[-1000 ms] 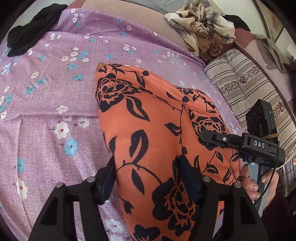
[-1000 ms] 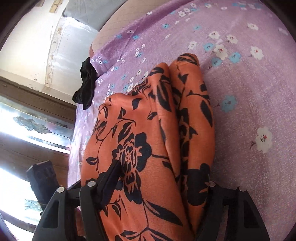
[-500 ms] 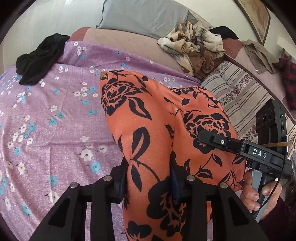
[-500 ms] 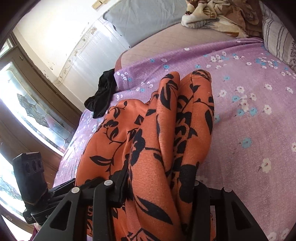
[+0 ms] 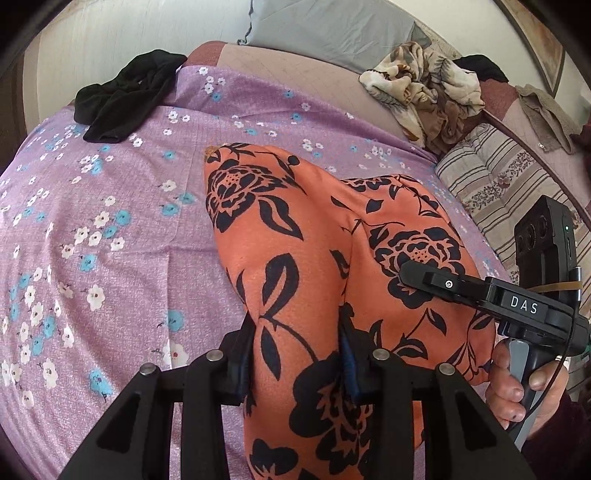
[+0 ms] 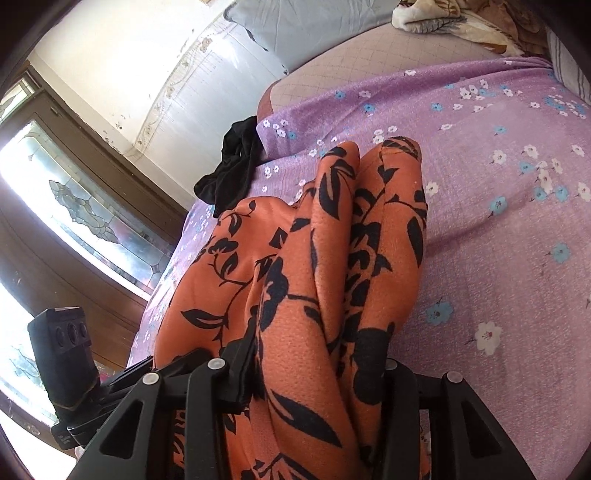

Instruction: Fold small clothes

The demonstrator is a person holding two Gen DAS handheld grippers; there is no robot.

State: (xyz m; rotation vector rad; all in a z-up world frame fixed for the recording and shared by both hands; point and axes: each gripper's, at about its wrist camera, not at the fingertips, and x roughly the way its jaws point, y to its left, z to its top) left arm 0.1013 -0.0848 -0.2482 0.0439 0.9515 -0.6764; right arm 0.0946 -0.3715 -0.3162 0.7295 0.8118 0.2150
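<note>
An orange garment (image 5: 295, 258) with black flowers lies lengthwise on the purple flowered bedsheet (image 5: 110, 240), its near end lifted. My left gripper (image 5: 297, 354) is shut on a bunched fold of that near end. In the right wrist view the same orange garment (image 6: 332, 258) hangs in folds toward the bed, and my right gripper (image 6: 319, 369) is shut on its other near corner. The right gripper (image 5: 413, 275) also shows from the side in the left wrist view, held by a hand (image 5: 517, 387). The far end of the garment still rests on the sheet.
A black garment (image 5: 125, 99) lies crumpled at the far left corner of the bed. A beige patterned cloth (image 5: 424, 88) is heaped at the back right beside a striped cushion (image 5: 509, 184). A grey pillow (image 5: 325, 29) leans on the wall. A window (image 6: 74, 206) stands left.
Both grippers closed on the garment's near end and lifted it while drawing back. The cloth now hangs in folds, and more of the far bed and wall shows.
</note>
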